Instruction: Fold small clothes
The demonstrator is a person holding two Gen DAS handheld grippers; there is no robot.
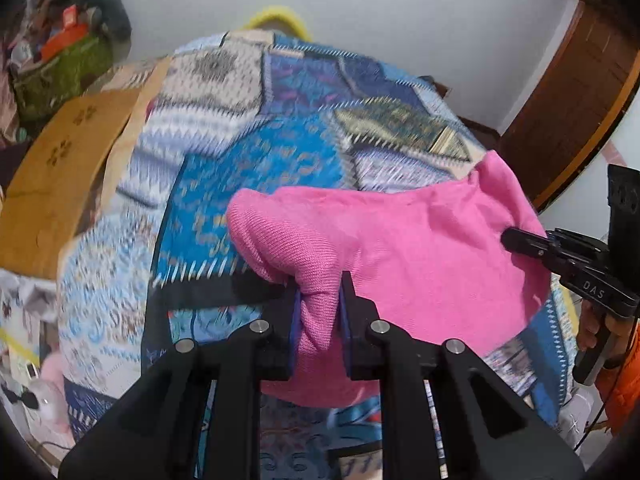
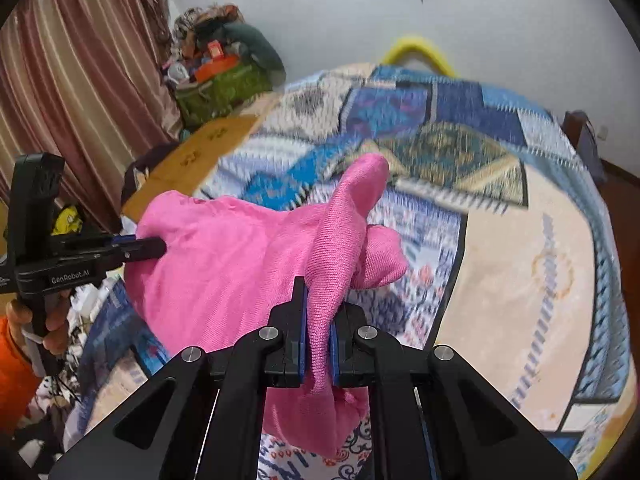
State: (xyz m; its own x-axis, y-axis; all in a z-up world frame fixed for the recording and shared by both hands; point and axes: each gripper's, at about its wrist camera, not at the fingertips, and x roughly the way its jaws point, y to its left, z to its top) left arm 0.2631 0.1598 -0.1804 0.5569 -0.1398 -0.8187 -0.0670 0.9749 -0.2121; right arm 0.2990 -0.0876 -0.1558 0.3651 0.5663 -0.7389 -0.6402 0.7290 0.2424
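Observation:
A small pink knit garment (image 1: 400,248) hangs stretched between my two grippers above a bed with a blue patterned quilt (image 1: 248,152). My left gripper (image 1: 319,284) is shut on one bunched edge of it. My right gripper (image 2: 319,300) is shut on the other edge of the garment (image 2: 240,248). In the left wrist view the right gripper (image 1: 516,238) pinches the cloth at the right. In the right wrist view the left gripper (image 2: 154,246) pinches it at the left. The quilt (image 2: 440,152) looks blurred from motion.
An orange-brown board (image 1: 60,168) lies at the bed's left side. A cluttered pile with a green bag (image 2: 224,80) stands by the curtain (image 2: 80,80). A yellow object (image 2: 420,50) sits at the bed's far end. A wooden door (image 1: 580,100) is at the right.

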